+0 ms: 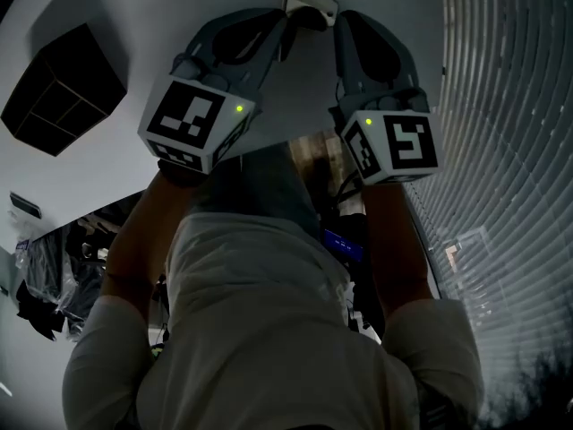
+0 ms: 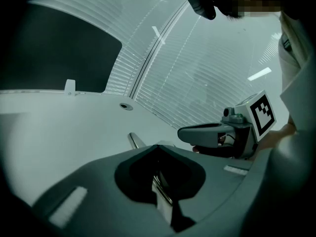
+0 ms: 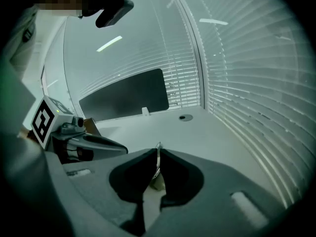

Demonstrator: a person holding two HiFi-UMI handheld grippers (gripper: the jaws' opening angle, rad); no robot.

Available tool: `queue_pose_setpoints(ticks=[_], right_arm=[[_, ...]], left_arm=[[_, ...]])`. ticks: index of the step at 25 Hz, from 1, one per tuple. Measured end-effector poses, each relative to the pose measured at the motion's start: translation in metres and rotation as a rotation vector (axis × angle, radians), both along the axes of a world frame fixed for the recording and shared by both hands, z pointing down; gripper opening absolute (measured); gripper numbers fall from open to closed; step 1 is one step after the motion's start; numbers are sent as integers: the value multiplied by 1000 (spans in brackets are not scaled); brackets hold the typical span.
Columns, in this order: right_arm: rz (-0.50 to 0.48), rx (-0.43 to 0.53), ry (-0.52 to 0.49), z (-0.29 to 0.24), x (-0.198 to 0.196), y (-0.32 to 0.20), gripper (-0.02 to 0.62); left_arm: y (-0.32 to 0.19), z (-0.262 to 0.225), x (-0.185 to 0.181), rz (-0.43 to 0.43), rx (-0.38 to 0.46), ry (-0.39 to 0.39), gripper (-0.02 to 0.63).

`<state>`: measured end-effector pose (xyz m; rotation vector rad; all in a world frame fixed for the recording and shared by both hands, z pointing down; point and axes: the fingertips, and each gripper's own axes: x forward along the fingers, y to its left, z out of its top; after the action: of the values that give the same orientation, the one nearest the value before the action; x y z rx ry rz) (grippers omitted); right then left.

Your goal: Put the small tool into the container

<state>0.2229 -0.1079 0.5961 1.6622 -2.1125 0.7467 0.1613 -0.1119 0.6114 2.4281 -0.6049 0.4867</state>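
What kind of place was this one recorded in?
Probably an office or lab: a white desk with a round cable hole, slatted window blinds, and a dark panel behind it.

Open table [image 1: 134, 7] ahead — blinds [image 1: 510, 106] close right, seemingly a black container [image 1: 61, 88] left.

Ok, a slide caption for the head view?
Left gripper and right gripper both clamp the small tool; black container sits left of them on the table.
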Motion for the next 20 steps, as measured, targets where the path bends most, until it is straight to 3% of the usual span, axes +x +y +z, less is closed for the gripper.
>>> queue_pose_setpoints(ticks=[5,12,20], right_arm=[[21,-22,-26,10,5,2,41],[59,-75,-185,25,1,6,54],[72,-94,-261,28,-4,1,54]], left_arm=[[0,8,5,-7,-16,4,3],[2,23,4,-5,-18,-23,3],[2,22,7,-10,10,-14,3]])
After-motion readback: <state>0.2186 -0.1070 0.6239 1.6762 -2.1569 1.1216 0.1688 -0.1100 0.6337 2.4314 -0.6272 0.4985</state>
